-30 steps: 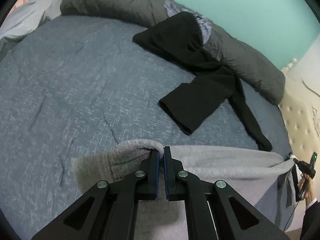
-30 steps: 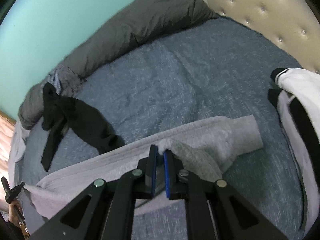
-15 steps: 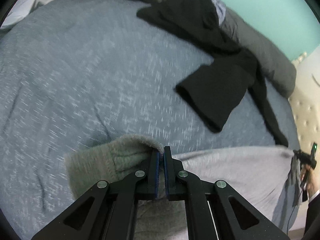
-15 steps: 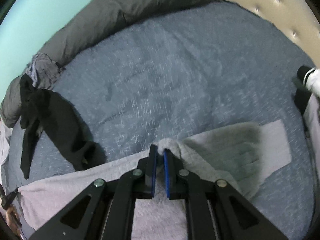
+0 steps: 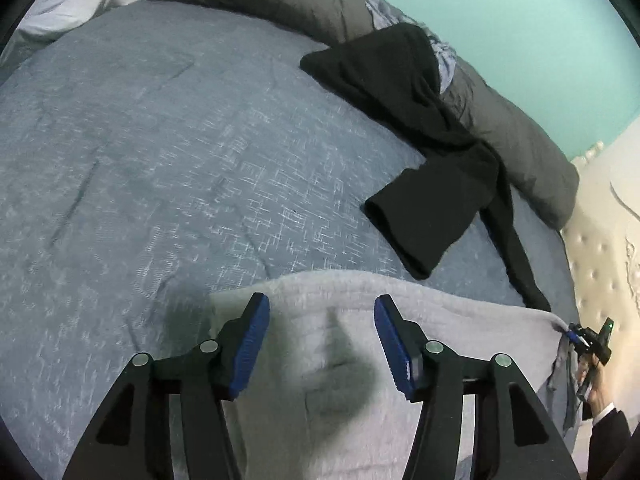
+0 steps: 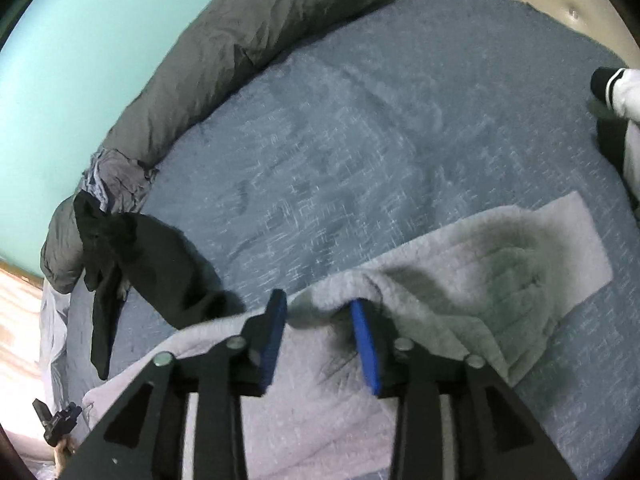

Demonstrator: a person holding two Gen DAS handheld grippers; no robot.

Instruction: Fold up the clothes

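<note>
Lying flat on the blue bedspread (image 5: 168, 152), the grey garment (image 5: 320, 360) sits released. Left gripper (image 5: 322, 344) and right gripper (image 6: 318, 340) have just opened, jaws apart, pads clear of the cloth.

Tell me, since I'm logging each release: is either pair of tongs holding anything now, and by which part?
Nothing is held. Both the left tongs and right tongs have just been opening; their pads stand clear of the grey garment, which lies on the bed.

white garment (image 6: 628, 96) cut off, bedspread (image 6: 360, 140) blurred
</note>
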